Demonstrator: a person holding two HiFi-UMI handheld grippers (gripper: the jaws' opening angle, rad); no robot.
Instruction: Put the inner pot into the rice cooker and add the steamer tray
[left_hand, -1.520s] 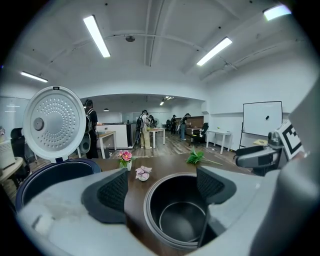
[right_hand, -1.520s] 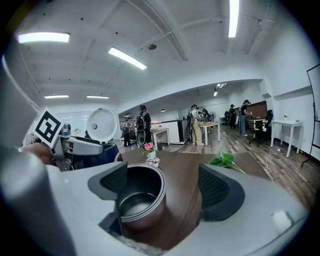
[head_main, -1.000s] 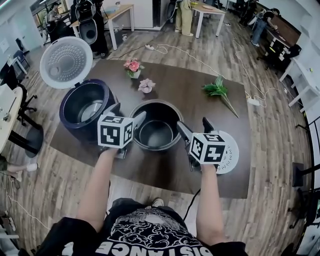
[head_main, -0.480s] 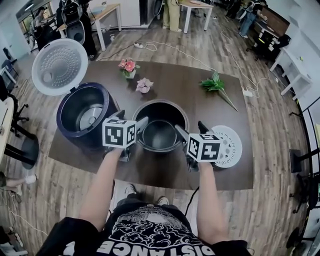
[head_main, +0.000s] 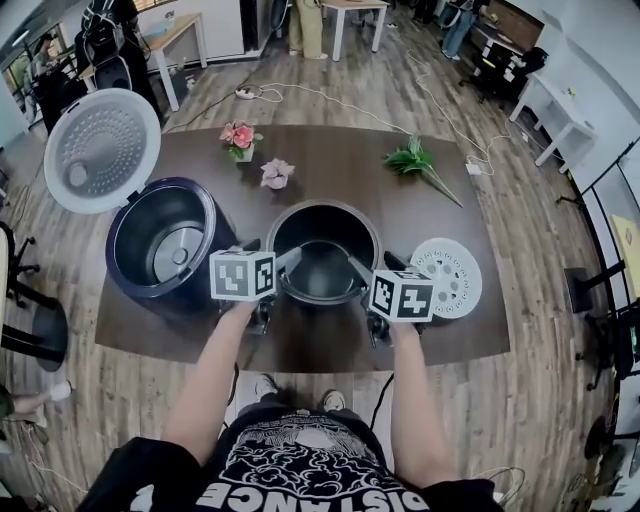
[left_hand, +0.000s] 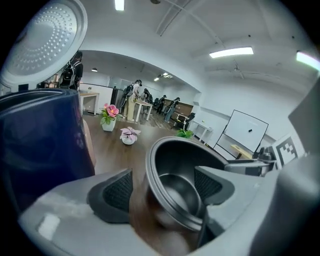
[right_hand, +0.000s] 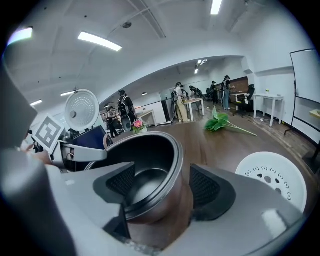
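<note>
The inner pot (head_main: 323, 262) is sitting on the dark table (head_main: 330, 160) at the centre of the head view, outside the cooker, so neither step of the task is done yet.

At the left of the frame the rice cooker (head_main: 140, 285) is standing with its lid (head_main: 100, 150) swung up and its well empty, ready to take the pot. Just right of it, the left gripper (head_main: 272, 255) is straddling the pot's left rim. Its jaws have just been closing, but its pads (left_hand: 118, 192) are not yet pressing on the wall, so it is grasping nothing.

Across the pot, the right gripper (head_main: 378, 266) is straddling the right rim in the same way, one jaw inside and one outside. Its jaws have also just been narrowing, and a gap is showing beside the wall.

At the right of the frame the white steamer tray (head_main: 447, 277) is lying flat on the table, untouched. Clamping the rim, lifting the pot into the cooker and then adding the tray are all waiting to be done.
</note>
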